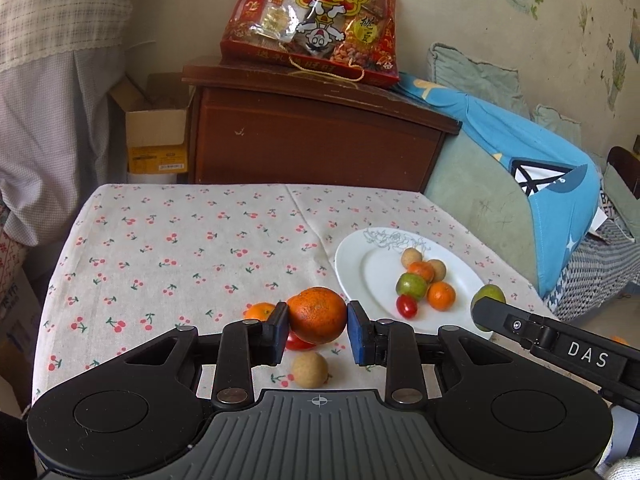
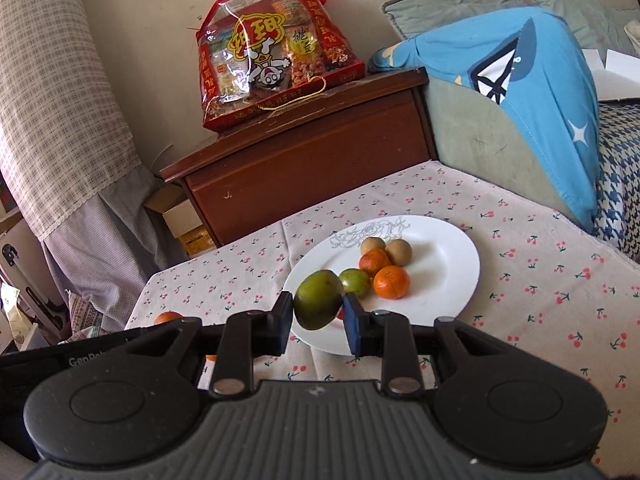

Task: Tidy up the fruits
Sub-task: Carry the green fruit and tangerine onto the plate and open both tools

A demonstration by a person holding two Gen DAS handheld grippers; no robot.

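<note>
**Both grippers carry fruit above the cherry-print table**

A white plate (image 1: 348,264) sits on the right half of the table and holds two pale brown round fruits, two small oranges (image 2: 391,281), a green fruit (image 2: 355,282) and a red cherry tomato (image 1: 406,306). Loose on the cloth beneath the left gripper lie a small orange (image 1: 258,311), a red tomato (image 1: 298,343) partly hidden by the held fruit, and a pale brown round fruit (image 1: 309,369). Nothing lies between either gripper and the plate.

The table wears a cream tablecloth (image 1: 180,248) printed with red cherries. Behind it stands a dark wooden cabinet (image 1: 312,140) with a red snack gift bag (image 1: 316,20) on top, an open cardboard box (image 1: 156,136) to its left, and a blue cloth (image 2: 532,92) draped over a green cushion on the right.

The left gripper (image 1: 318,326) points down at a slant, its pads clamped on a large orange (image 1: 317,314) held above the cloth, left of the plate. The right gripper (image 2: 318,312) also tilts downward, pads pressed on a large green fruit (image 2: 319,299) over the plate's near left rim. In the left wrist view, the right gripper enters from the right edge beside the plate.
</note>
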